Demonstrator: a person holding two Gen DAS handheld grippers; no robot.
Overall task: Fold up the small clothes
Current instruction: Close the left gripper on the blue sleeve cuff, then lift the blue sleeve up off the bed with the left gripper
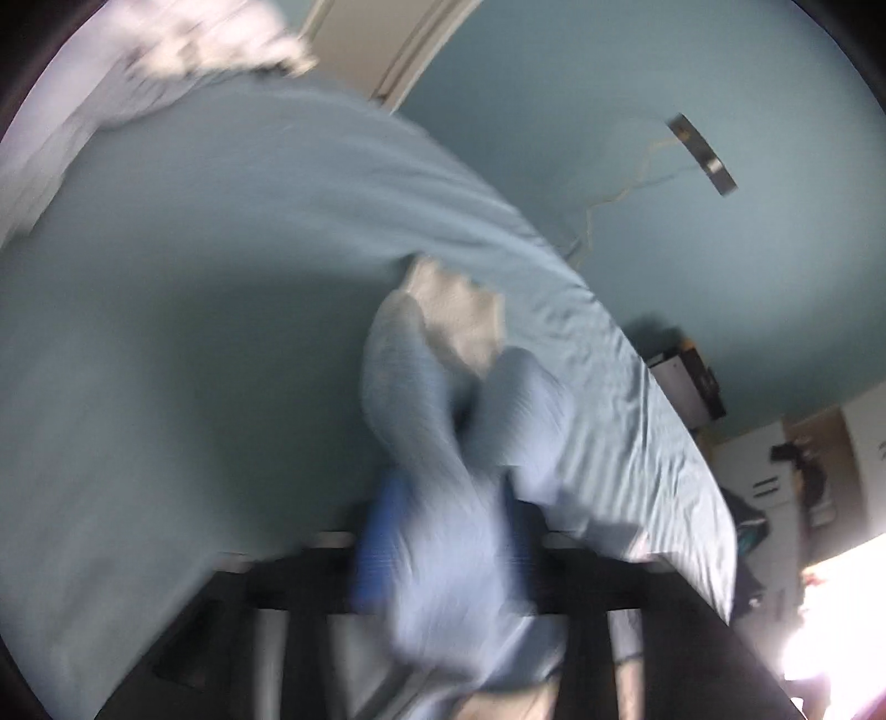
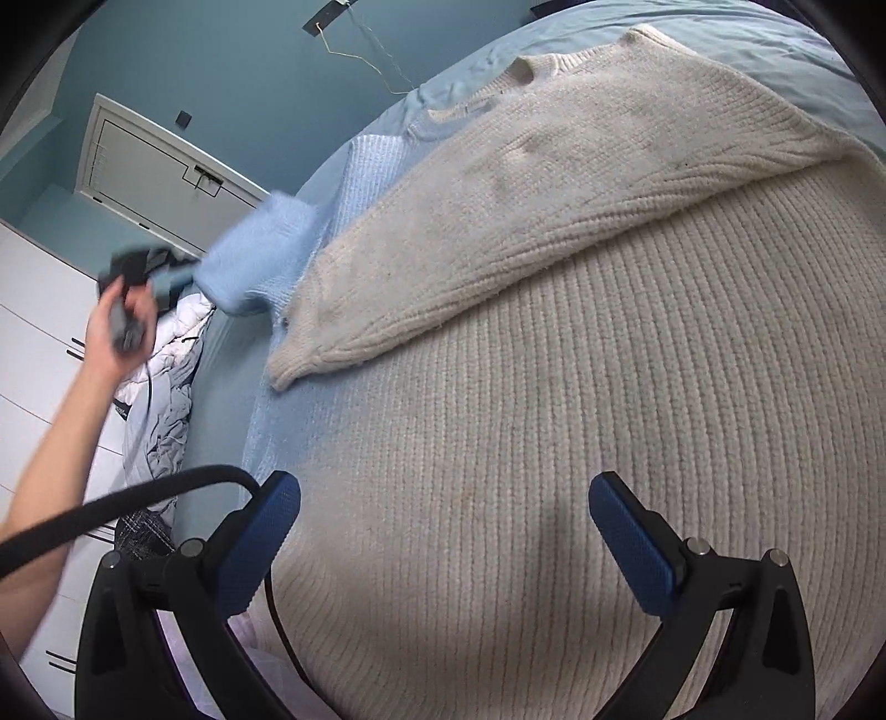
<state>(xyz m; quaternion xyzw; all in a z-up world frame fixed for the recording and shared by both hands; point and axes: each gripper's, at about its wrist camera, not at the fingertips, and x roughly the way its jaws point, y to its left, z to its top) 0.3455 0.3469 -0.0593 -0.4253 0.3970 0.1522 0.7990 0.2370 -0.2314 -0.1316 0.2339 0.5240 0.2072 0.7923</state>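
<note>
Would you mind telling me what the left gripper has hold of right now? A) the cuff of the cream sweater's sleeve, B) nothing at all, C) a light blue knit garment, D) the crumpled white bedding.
C: in the right wrist view the left gripper lifts a light blue knit garment off the bed, while the cream sweater lies flat, its sleeve untouched.

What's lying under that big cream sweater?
A light blue knit garment peeks out from under the cream sweater along its left edge, on the pale blue bedsheet. How far it extends beneath is covered.
</note>
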